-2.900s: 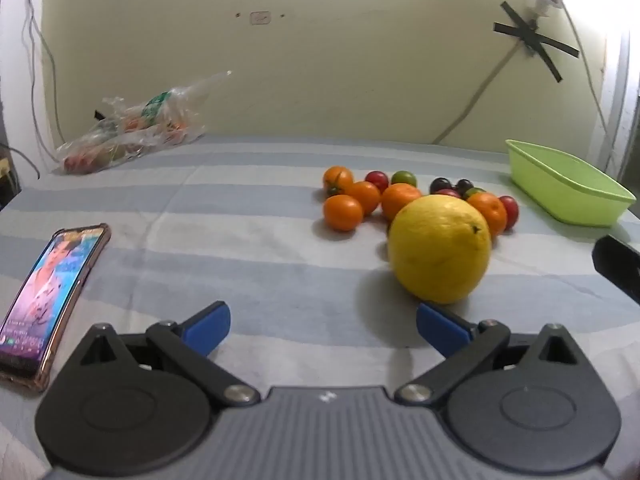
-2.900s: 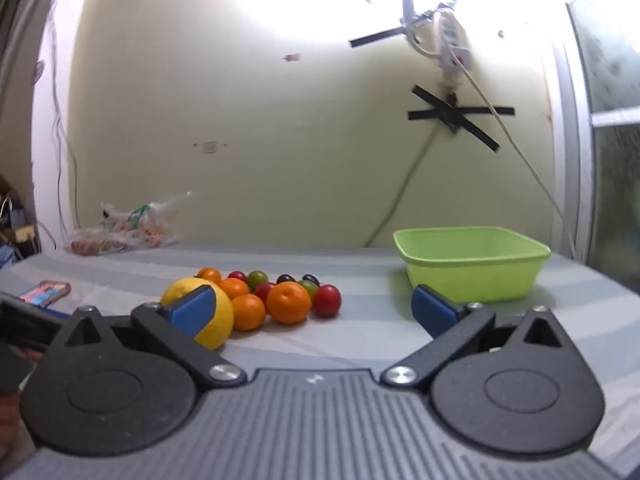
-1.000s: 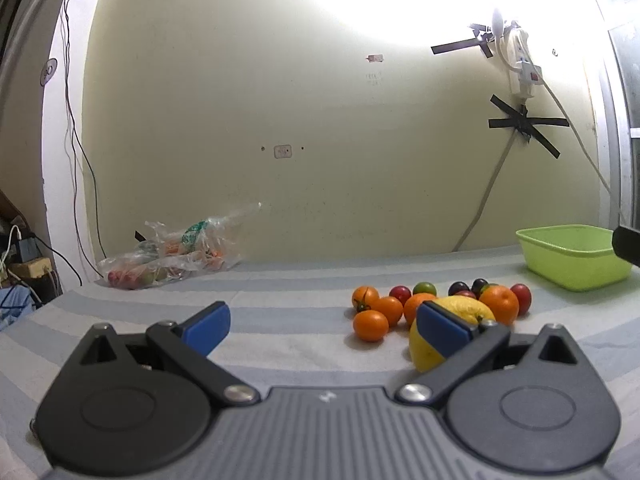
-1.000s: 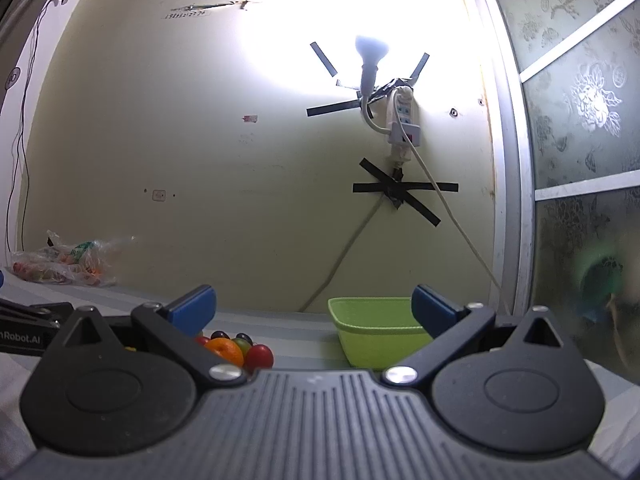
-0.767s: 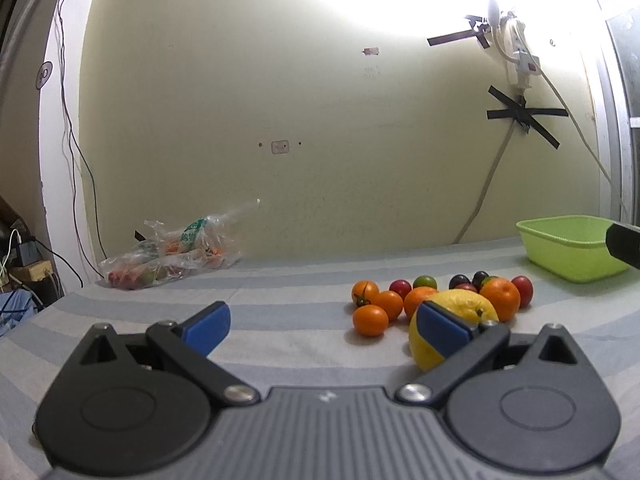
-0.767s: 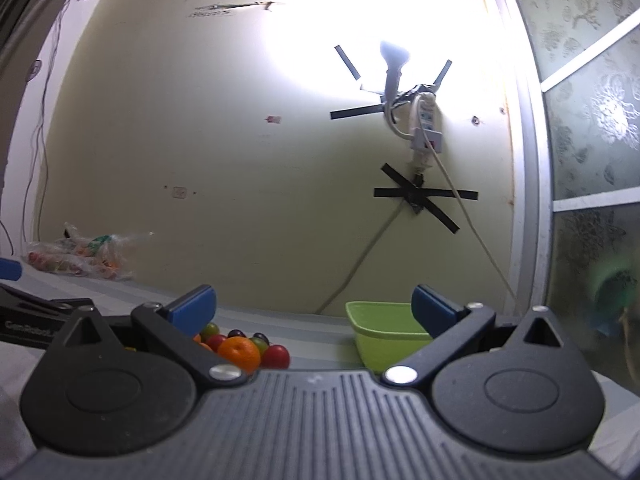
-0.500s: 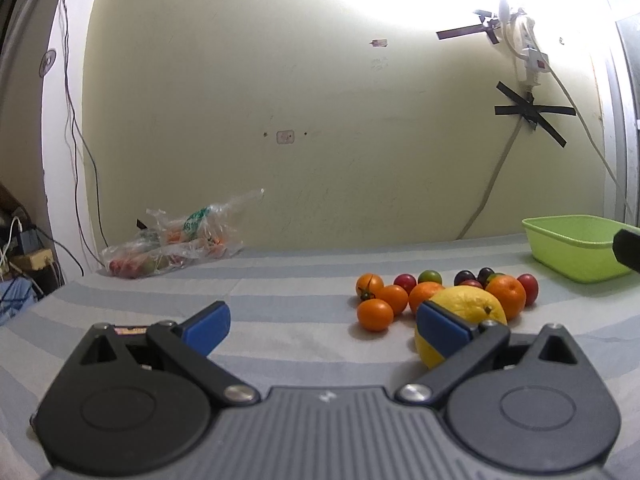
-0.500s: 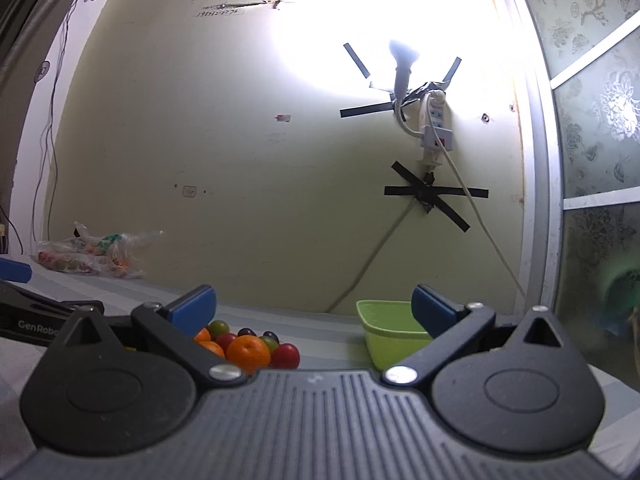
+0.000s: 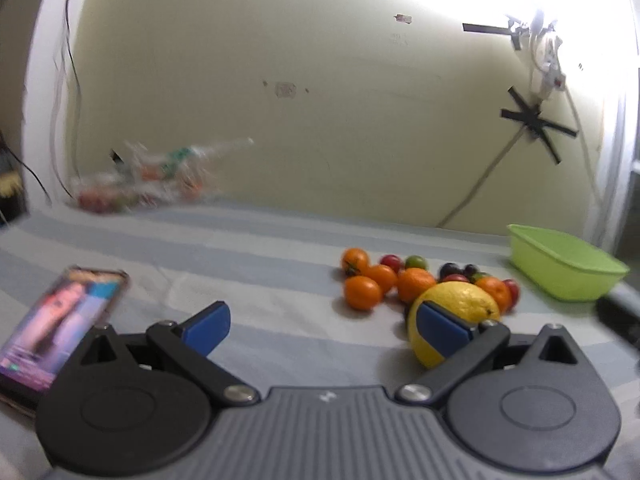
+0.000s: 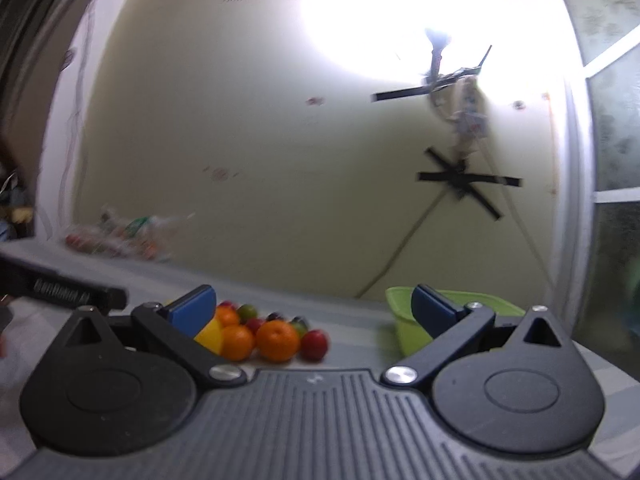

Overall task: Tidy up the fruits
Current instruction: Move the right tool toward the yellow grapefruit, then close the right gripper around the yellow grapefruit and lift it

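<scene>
Striped cloth (image 9: 248,256): fruit pile (image 9: 404,280) beside green tub (image 9: 560,268); left gripper (image 9: 324,326), right gripper (image 10: 312,310) both spread, empty.

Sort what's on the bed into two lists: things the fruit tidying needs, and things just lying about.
For the job:
- big yellow citrus
- small oranges and tomatoes
- green bin
- left gripper and right gripper, both open

Lying about:
- phone
- plastic bag

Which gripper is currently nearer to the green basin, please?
Right. The right gripper has the green basin just beyond its right fingertip; for the left gripper, the basin lies farther off to its right, past the fruit pile.
</scene>
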Motion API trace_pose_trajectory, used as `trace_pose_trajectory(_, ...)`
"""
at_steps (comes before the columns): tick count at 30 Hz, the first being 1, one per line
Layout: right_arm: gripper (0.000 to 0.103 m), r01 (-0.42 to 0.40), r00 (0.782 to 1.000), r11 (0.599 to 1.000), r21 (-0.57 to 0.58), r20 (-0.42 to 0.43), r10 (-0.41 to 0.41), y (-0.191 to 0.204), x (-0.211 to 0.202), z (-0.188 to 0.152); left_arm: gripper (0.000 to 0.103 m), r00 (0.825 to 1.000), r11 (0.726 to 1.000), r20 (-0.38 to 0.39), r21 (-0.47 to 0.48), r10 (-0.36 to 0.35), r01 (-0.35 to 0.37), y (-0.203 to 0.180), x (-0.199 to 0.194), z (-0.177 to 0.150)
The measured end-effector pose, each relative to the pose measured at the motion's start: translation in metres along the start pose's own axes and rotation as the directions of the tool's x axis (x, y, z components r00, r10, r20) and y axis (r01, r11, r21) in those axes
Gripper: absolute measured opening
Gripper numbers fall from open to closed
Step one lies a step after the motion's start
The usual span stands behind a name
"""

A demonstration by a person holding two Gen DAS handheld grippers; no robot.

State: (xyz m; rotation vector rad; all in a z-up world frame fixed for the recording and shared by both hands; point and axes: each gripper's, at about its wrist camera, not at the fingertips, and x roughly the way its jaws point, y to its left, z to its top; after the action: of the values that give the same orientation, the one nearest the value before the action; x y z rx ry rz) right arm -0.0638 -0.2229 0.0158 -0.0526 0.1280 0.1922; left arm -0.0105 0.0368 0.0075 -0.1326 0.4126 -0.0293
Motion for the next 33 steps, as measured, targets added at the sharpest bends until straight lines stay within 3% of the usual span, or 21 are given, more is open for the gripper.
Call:
trace_pose_trajectory(3, 0.091, -0.099, 0.994, 0.994, -0.057, -0.053, 0.096, 0.01, 0.004, 0.003, 0.103, 0.998, 0.997, -0.002, -0.036, -0.064, 0.064, 0.007, -0.001, 0.0)
trace_pose_trajectory(5, 0.082, -0.119, 0.991, 0.991, -0.06, -0.067, 0.115, 0.012, 0.004, 0.003, 0.102, 0.995, 0.994, -0.003, -0.047, -0.102, 0.102, 0.01, -0.002, 0.001)
trace_pose_trajectory(6, 0.08, -0.185, 0.976, 0.981, -0.055, -0.124, 0.177, 0.016, 0.014, 0.006, 0.102, 0.993, 0.992, -0.001, -0.053, -0.117, 0.116, 0.012, -0.002, 0.001)
trace_pose_trajectory(7, 0.077, -0.193, 0.974, 0.98, -0.05, -0.13, 0.185, 0.016, 0.014, 0.006, 0.102, 0.992, 0.99, 0.002, -0.063, -0.126, 0.126, 0.013, -0.003, 0.001)
trace_pose_trajectory(9, 0.077, -0.261, 0.95, 0.965, -0.013, -0.178, 0.255, 0.021, 0.025, 0.01, 0.102, 0.991, 0.987, 0.007, -0.088, -0.133, 0.134, 0.017, -0.003, 0.001)
trace_pose_trajectory(11, 0.077, -0.278, 0.943, 0.961, -0.001, -0.191, 0.273, 0.02, 0.028, 0.014, 0.102, 0.99, 0.983, 0.007, -0.115, -0.14, 0.139, 0.021, -0.002, 0.001)
trace_pose_trajectory(13, 0.078, -0.32, 0.921, 0.947, 0.029, -0.224, 0.318, 0.023, 0.041, 0.021, 0.102, 0.989, 0.98, 0.006, -0.134, -0.144, 0.144, 0.023, -0.002, 0.001)
trace_pose_trajectory(22, 0.081, -0.34, 0.892, 0.938, -0.072, -0.341, 0.297, 0.038, 0.07, 0.012, 0.102, 0.987, 0.978, 0.02, -0.132, -0.158, 0.159, 0.023, -0.002, 0.001)
trace_pose_trajectory(24, 0.078, -0.344, 0.88, 0.936, -0.076, -0.372, 0.293, 0.038, 0.076, 0.007, 0.102, 0.987, 0.979, 0.023, -0.128, -0.156, 0.158, 0.022, -0.003, 0.001)
trace_pose_trajectory(25, 0.068, -0.325, 0.889, 0.941, -0.09, -0.369, 0.272, 0.039, 0.077, 0.008, 0.102, 0.987, 0.979, 0.025, -0.126, -0.156, 0.158, 0.021, -0.003, 0.001)
trace_pose_trajectory(27, 0.067, -0.315, 0.891, 0.945, -0.086, -0.369, 0.264, 0.036, 0.077, 0.01, 0.102, 0.988, 0.98, 0.028, -0.121, -0.155, 0.157, 0.02, -0.003, 0.001)
trace_pose_trajectory(30, 0.067, -0.314, 0.878, 0.949, 0.006, -0.378, 0.293, 0.018, 0.074, 0.014, 0.102, 0.987, 0.981, 0.03, -0.109, -0.158, 0.161, 0.019, -0.004, 0.001)
trace_pose_trajectory(33, 0.066, -0.274, 0.884, 0.96, 0.062, -0.376, 0.277, -0.015, 0.054, 0.02, 0.102, 0.984, 0.98, 0.024, -0.084, -0.178, 0.179, 0.014, -0.005, 0.001)
